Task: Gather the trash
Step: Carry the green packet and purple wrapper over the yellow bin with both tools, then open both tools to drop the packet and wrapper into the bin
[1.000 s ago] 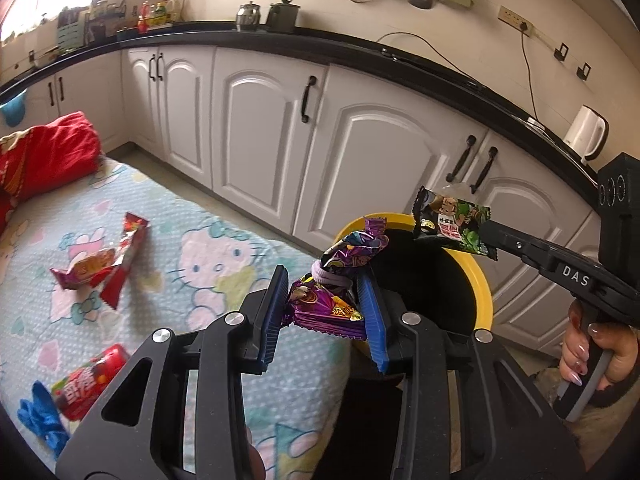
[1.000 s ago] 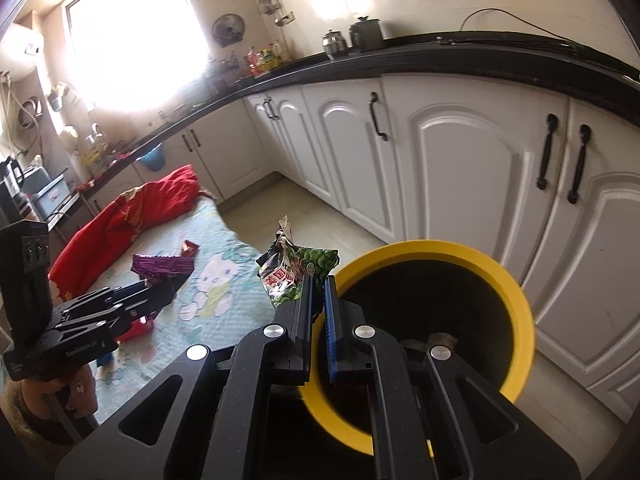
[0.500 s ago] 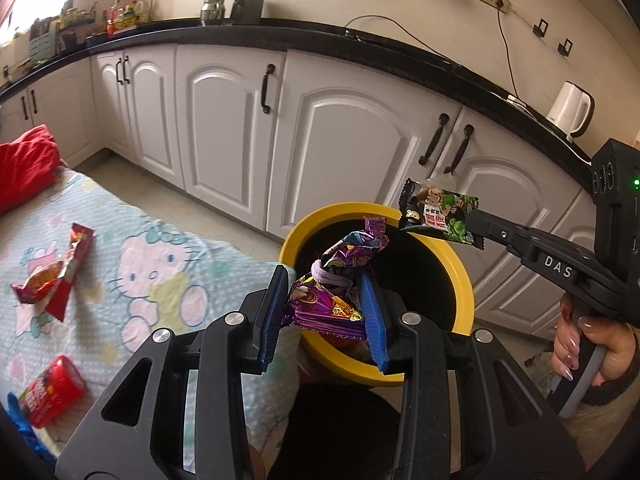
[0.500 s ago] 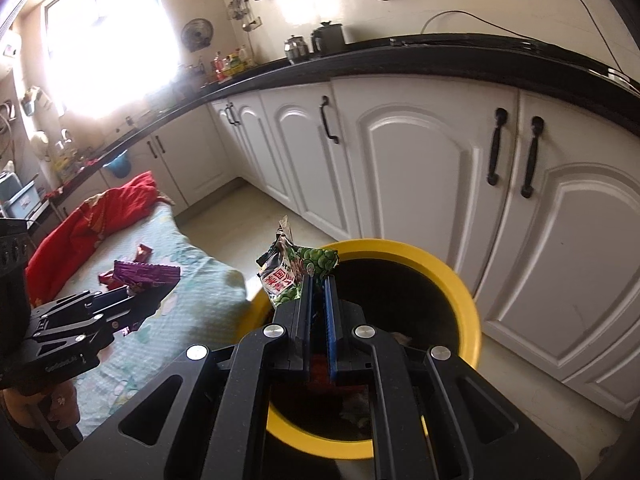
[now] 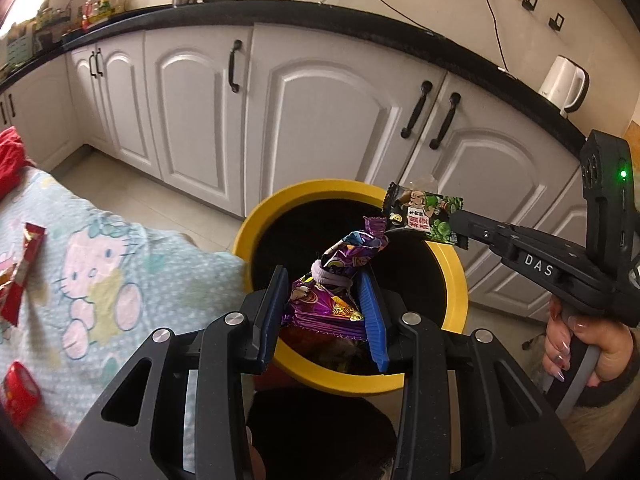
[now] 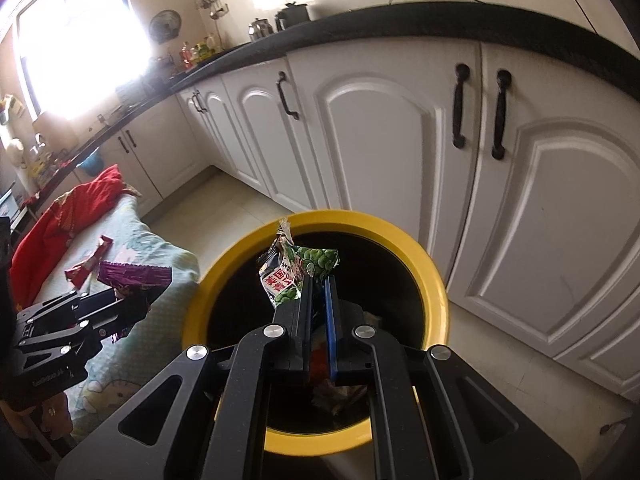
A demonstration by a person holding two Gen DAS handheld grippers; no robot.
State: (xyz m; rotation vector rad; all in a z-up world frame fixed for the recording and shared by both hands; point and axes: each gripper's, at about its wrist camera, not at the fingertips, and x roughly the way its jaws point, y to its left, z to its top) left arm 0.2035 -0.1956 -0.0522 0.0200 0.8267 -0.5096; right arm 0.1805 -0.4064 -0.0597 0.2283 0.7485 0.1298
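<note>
Left hand-held gripper clenched on purple wrapper, poised over yellow bin. Right hand-held gripper clenched on green snack wrapper, likewise above bin opening. Red wrappers on patterned cloth.

2 fisheye cams, 1 riding on each handheld gripper, both looking forward along the fingers and tilted down. The left wrist view sits close above the yellow bin, facing the white cabinets, with the right gripper poking in from its right edge. The right wrist view hangs just over the same bin and catches the left gripper at its left edge (so they see each other). Shared: bin, cabinets, black countertop, patterned blanket.
</note>
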